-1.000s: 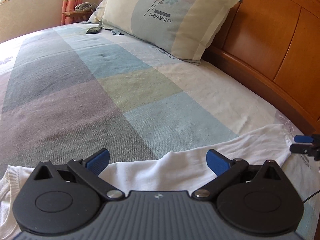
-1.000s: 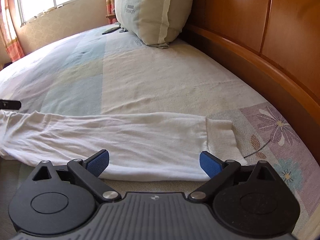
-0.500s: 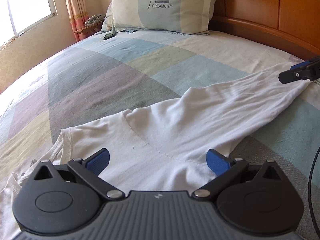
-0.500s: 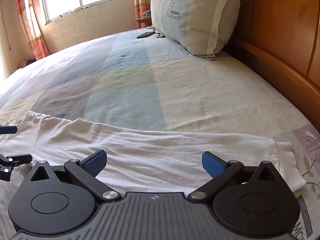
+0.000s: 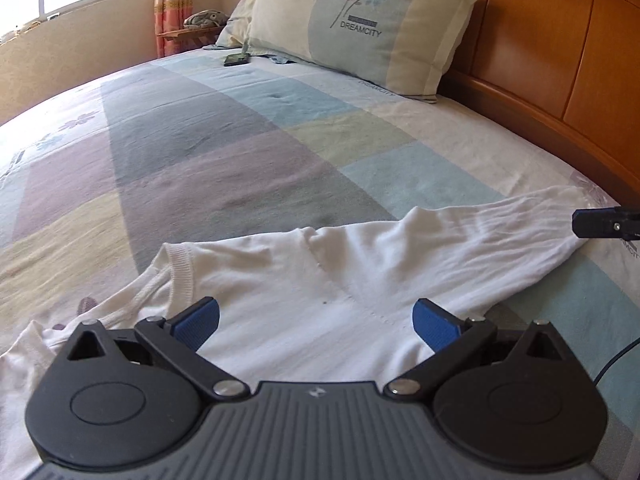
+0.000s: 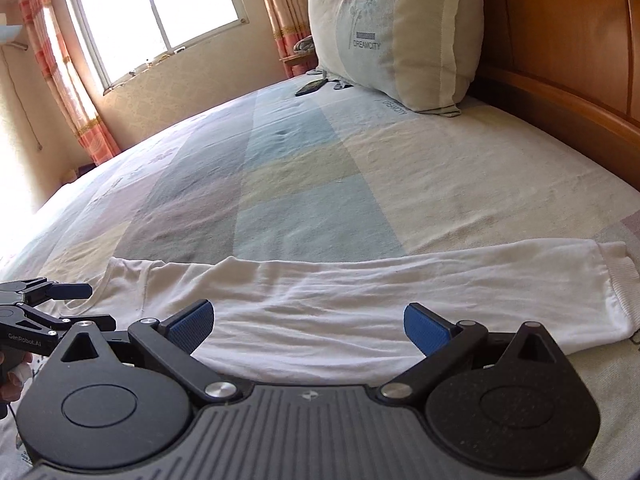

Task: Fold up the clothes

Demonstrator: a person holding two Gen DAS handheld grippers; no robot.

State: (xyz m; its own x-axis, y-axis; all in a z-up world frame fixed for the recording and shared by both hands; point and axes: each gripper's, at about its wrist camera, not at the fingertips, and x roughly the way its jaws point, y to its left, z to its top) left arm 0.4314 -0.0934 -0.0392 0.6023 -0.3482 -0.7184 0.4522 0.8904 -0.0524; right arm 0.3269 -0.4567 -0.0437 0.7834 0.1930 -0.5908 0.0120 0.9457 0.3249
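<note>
Bed (image 5: 248, 168): I see a patchwork sheet.
Pillow (image 6: 392, 36): against the headboard.
White shirt (image 5: 360, 280): flat on the bed, sleeve outstretched.
My left gripper (image 5: 316, 322): jaws wide apart, empty, over the shirt.
My right gripper (image 6: 308, 326): jaws wide apart, empty, over the sleeve.

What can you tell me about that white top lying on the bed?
The white long-sleeved top looks like thin, soft knit cotton, slightly wrinkled. It lies flat on the patchwork bedsheet, not yet folded. One sleeve stretches straight out towards the wooden headboard and ends in a ribbed cuff. A ribbed neckband shows near the collar. The left gripper and right gripper hover open over it, gripping nothing.
</note>
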